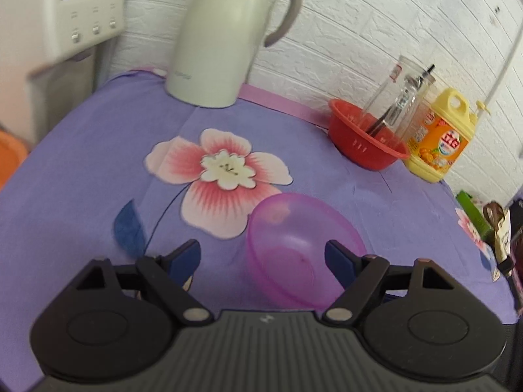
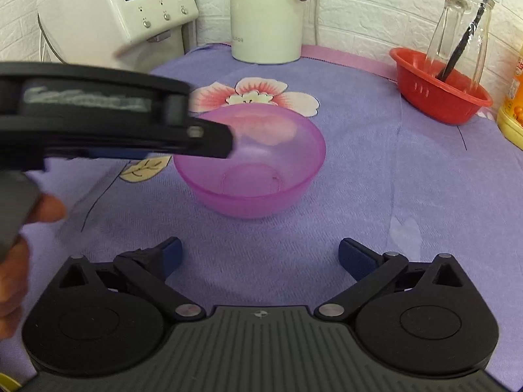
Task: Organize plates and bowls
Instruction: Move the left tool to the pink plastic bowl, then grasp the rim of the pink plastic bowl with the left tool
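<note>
A translucent pink bowl (image 1: 304, 248) stands upright and empty on the purple flowered cloth (image 1: 81, 170). My left gripper (image 1: 263, 258) is open, its right finger over the bowl's near rim and its left finger outside it. In the right wrist view the bowl (image 2: 258, 163) sits mid-table, and the left gripper (image 2: 209, 140) reaches in from the left over its rim. My right gripper (image 2: 260, 258) is open and empty, a short way in front of the bowl.
A cream thermos jug (image 1: 225, 36) stands at the back. A red basket (image 1: 366, 143) holding a glass bottle (image 1: 395, 98) sits back right, beside a yellow detergent jug (image 1: 438, 140). A white appliance (image 2: 114, 9) stands back left.
</note>
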### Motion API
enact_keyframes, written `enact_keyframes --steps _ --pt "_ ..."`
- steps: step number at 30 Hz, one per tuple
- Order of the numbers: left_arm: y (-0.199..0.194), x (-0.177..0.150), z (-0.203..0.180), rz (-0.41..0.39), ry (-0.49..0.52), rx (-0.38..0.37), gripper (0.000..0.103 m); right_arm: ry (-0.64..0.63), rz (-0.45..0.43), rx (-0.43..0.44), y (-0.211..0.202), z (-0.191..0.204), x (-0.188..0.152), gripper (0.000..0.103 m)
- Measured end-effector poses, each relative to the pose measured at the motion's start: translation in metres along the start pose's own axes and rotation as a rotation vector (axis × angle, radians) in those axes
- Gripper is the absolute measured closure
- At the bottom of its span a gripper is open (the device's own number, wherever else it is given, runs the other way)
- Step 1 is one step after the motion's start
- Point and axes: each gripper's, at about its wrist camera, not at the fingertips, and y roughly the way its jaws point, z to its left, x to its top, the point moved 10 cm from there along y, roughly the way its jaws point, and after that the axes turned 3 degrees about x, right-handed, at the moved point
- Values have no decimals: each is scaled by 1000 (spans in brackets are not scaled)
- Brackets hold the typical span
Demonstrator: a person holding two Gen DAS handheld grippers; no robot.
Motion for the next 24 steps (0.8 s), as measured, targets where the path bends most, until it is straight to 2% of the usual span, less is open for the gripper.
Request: enact_keyframes --steps 2,4,7,8,10,12,13,14,15,17,24 --pt "14 4 -3 16 58 -3 23 -10 3 8 3 1 2 0" --pt "22 10 -4 21 72 -13 23 0 21 -7 4 -3 5 0" --pt "34 12 -11 102 154 -87 22 17 47 -7 9 -11 11 0" --pt "39 12 -10 119 174 -84 22 17 46 -9 11 -12 14 0" --pt "47 13 -5 120 197 -60 22 13 42 -7 15 -12 16 0" --pt "50 13 -6 94 230 -72 25 2 30 2 18 -9 19 0" --pt "51 14 -9 91 241 -80 37 -2 20 5 20 -8 20 0" --pt "52 14 -12 91 248 -92 53 -5 9 7 21 -7 22 0" --pt "52 14 -15 89 258 -100 58 -7 -5 9 23 -7 23 0" --pt "52 14 -21 89 266 -124 74 -10 -41 9 25 -7 26 0" --pt "26 12 -38 40 259 -150 77 -37 -149 -6 -3 -4 37 0"
